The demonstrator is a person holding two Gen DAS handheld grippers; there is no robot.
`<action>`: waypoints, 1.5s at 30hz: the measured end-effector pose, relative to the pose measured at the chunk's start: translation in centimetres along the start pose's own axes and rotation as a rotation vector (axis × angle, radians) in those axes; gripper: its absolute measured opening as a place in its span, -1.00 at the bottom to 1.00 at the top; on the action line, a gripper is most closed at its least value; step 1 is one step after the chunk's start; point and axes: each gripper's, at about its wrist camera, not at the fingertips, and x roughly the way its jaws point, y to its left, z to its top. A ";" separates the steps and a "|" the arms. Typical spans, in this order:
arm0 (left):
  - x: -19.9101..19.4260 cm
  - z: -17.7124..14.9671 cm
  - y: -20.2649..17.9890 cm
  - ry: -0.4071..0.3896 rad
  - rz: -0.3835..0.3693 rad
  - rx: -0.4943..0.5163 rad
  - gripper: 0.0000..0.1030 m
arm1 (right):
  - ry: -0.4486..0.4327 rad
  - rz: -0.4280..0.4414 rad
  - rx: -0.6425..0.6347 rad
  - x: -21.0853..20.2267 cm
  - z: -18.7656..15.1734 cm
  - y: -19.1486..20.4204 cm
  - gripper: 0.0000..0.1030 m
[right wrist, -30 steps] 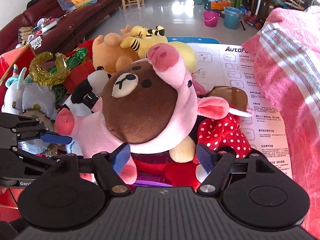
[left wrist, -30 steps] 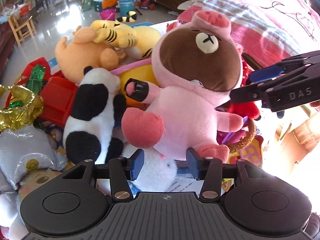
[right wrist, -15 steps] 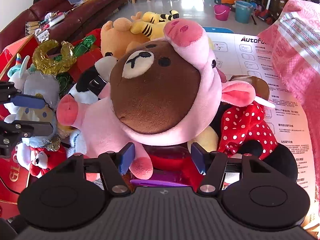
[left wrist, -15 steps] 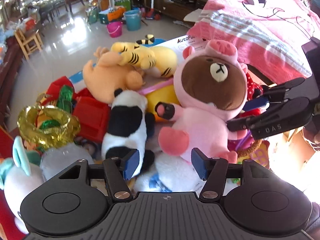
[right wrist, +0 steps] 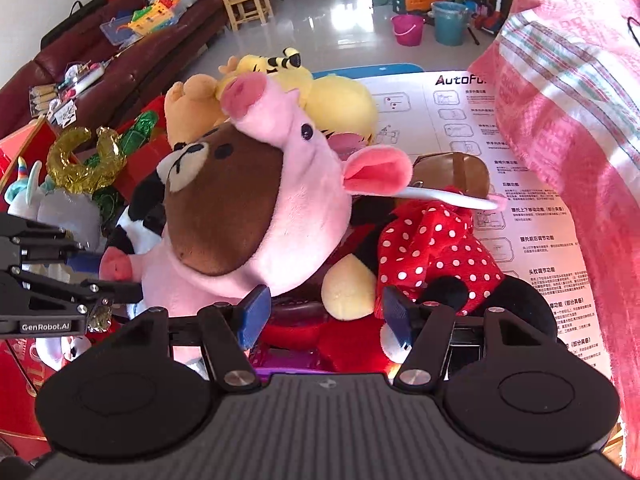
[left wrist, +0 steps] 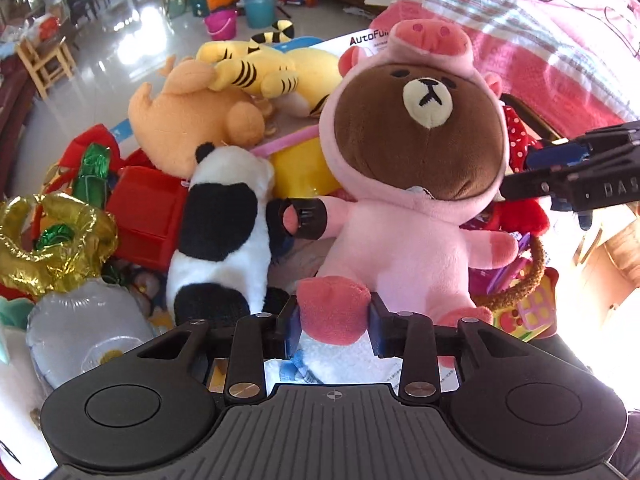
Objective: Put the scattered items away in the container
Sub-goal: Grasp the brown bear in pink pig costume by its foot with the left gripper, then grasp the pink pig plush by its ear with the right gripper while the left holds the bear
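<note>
Pink pig-suited brown plush bear (left wrist: 404, 184) sits upright; left gripper (left wrist: 334, 320) has just closed, clamping its foot, while right gripper (right wrist: 320, 312) stands apart, empty.

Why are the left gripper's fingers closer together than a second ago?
Yes, they moved: the left gripper has just been closing and now squeezes the pink bear's foot. Earlier the foot sat beyond its open fingers.

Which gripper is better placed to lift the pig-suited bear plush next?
Left. The left gripper jaws, which just closed, clamp the bear plush by its foot. The right gripper is open beside the bear's head, gripping nothing.
</note>
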 end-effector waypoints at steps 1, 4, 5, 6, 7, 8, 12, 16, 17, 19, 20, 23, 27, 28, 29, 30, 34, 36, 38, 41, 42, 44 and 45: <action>0.0 -0.1 -0.1 0.000 0.000 0.000 -0.38 | -0.001 0.018 0.012 0.0 0.1 0.1 0.32; 0.0 -0.5 -0.2 0.005 -0.013 -0.008 -0.38 | 0.002 0.073 0.008 0.3 0.1 1.0 0.51; -0.1 -0.6 -0.3 0.007 -0.018 -0.008 -0.38 | 0.002 0.087 -0.003 0.4 0.1 1.5 0.54; -0.2 -0.7 -0.4 0.008 -0.024 -0.004 -0.38 | 0.003 0.093 -0.018 0.6 0.1 2.0 0.56; -0.2 -0.9 -0.5 0.008 -0.028 0.002 -0.38 | 0.006 0.091 -0.033 0.9 0.1 2.5 0.56; -0.3 -1.0 -0.6 0.007 -0.032 0.009 -0.38 | 0.007 0.086 -0.045 1.2 0.2 2.9 0.56; -0.3 -0.7 -0.4 0.011 -0.026 0.008 -0.30 | 0.025 0.090 -0.030 2.6 0.6 3.6 0.64; -0.7 0.2 0.0 0.008 -0.015 0.035 0.08 | 0.022 0.099 -0.019 3.1 0.9 3.9 0.63; -0.7 0.4 -0.2 0.009 -0.016 0.057 0.17 | 0.026 0.107 -0.019 3.1 0.9 3.9 0.60; -0.5 0.9 -0.5 0.015 -0.009 0.098 0.25 | 0.032 0.115 -0.017 3.1 0.9 3.8 0.55; -0.2 1.2 -0.6 0.019 0.002 0.118 0.26 | 0.035 0.119 -0.014 3.2 0.9 3.7 0.55; 1.0 2.0 -0.7 0.046 -0.001 0.144 -0.02 | 0.045 0.120 0.000 3.2 0.8 3.4 0.53; 1.2 1.8 -0.9 0.052 0.014 0.164 -0.39 | 0.035 0.104 0.020 2.1 1.2 2.3 0.50; 1.2 1.7 -0.7 0.049 0.008 0.156 -0.40 | 0.022 0.102 0.032 1.5 1.5 1.7 0.48; 1.2 1.4 -0.5 0.046 0.004 0.144 -0.40 | 0.014 0.096 0.040 1.1 1.8 1.3 0.48; 1.3 1.3 -0.4 0.043 0.001 0.134 -0.40 | 0.005 0.092 0.050 0.7 2.1 0.9 0.48; 1.3 0.8 -0.4 0.036 -0.004 0.128 -0.40 | -0.042 0.054 0.084 -0.4 3.3 0.1 0.39; 1.4 0.6 -0.3 0.040 -0.012 0.123 -0.40 | -0.068 0.028 0.101 -0.7 3.9 -0.2 0.31; 1.5 0.6 -0.2 0.041 -0.020 0.118 -0.40 | -0.064 0.003 0.116 -0.5 4.5 -0.4 0.28; 1.5 0.7 0.0 0.038 -0.023 0.115 -0.39 | -0.056 0.001 0.167 0.3 5.2 -0.7 0.28; 1.5 0.7 0.1 0.036 -0.023 0.112 -0.39 | -0.060 0.005 0.189 0.4 5.4 -0.9 0.28; 1.5 0.6 0.3 0.037 -0.030 0.103 -0.39 | -0.079 0.005 0.211 0.0 5.5 -1.1 0.27; 1.5 0.6 0.3 0.038 -0.033 0.100 -0.39 | -0.092 -0.008 0.211 -0.3 5.5 -1.3 0.26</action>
